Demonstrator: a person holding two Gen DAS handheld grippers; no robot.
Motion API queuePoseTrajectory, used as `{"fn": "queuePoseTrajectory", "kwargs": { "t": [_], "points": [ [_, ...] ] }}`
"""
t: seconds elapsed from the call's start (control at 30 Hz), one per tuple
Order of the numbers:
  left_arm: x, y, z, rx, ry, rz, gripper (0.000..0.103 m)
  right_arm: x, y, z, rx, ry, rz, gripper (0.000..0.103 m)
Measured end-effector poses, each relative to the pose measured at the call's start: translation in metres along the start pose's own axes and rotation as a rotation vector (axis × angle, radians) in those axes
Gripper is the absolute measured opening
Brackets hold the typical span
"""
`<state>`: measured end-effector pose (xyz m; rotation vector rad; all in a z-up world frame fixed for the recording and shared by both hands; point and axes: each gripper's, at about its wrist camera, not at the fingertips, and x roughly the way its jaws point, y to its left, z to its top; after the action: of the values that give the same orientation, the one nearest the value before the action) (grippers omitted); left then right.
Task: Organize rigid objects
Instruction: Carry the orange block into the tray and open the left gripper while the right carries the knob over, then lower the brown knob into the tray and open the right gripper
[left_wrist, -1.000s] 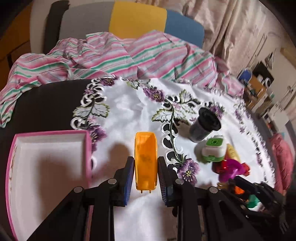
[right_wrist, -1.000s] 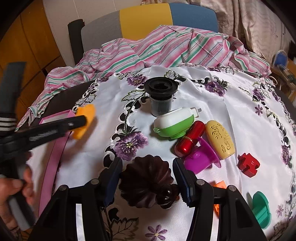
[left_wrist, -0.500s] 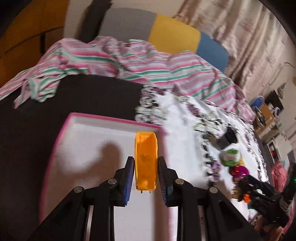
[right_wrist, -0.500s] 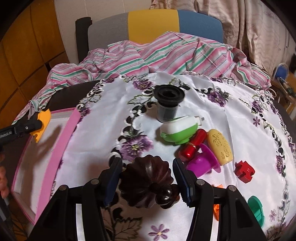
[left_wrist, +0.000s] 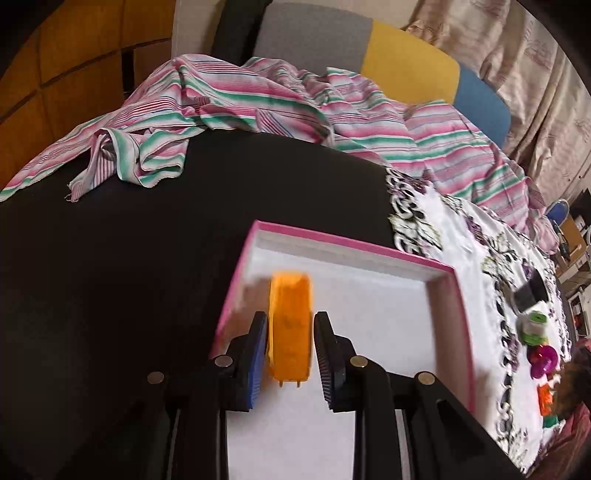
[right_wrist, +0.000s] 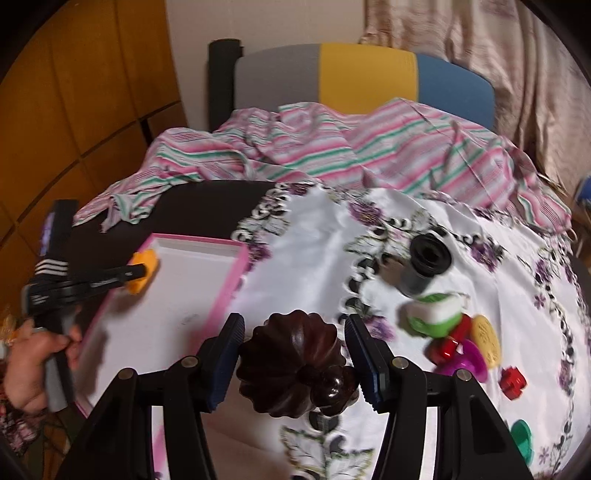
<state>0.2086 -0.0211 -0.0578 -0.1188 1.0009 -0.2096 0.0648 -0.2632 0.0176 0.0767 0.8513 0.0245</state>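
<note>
Your left gripper pinched the orange piece over the empty pink tray. Your right gripper clamped the brown ridged knob; the other toys waited on the counter, so little was done

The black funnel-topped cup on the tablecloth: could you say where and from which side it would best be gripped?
Probably the straight lower body of the black cup, below its wider flared rim, with fingers closing from either side. It leans, so angle the approach along its tilt; the green-and-white piece crowds its near side.
</note>
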Motion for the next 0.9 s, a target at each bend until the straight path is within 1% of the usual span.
{"fn": "queuePoseTrajectory", "kwargs": {
  "t": [0.03,0.1,0.17,0.23,0.3,0.37,0.43,0.57,0.73,0.9],
  "points": [
    [0.002,0.001,0.002,-0.002,-0.002,-0.005,0.032,0.001,0.005,0.001,-0.003,0.003,0.007,0.057],
    [0.003,0.004,0.004,0.0,-0.002,0.001,0.038,0.004,0.016,0.003,-0.009,0.011,0.026,0.057],
    [0.0,0.008,0.003,-0.007,-0.012,0.0,0.04,0.006,0.025,0.004,-0.019,0.017,0.037,0.057],
    [-0.009,0.014,-0.001,-0.038,-0.024,-0.027,0.043,0.008,0.033,0.004,-0.031,0.022,0.048,0.057],
    [-0.022,0.019,-0.011,-0.064,-0.036,-0.034,0.043,0.01,0.042,0.004,-0.044,0.029,0.062,0.057],
    [-0.032,0.02,-0.023,-0.063,-0.038,-0.02,0.043,0.015,0.05,0.005,-0.054,0.039,0.075,0.057],
    [-0.039,0.022,-0.035,-0.064,-0.032,-0.03,0.044,0.019,0.057,0.006,-0.06,0.049,0.087,0.057],
    [-0.056,0.03,-0.057,-0.11,-0.038,-0.08,0.044,0.028,0.073,0.012,-0.066,0.064,0.119,0.057],
    [-0.066,0.038,-0.075,-0.156,-0.035,-0.108,0.043,0.047,0.099,0.023,-0.101,0.101,0.15,0.057],
    [-0.078,0.042,-0.089,-0.155,-0.035,-0.115,0.043,0.073,0.119,0.03,-0.137,0.147,0.14,0.057]
  ]
}}
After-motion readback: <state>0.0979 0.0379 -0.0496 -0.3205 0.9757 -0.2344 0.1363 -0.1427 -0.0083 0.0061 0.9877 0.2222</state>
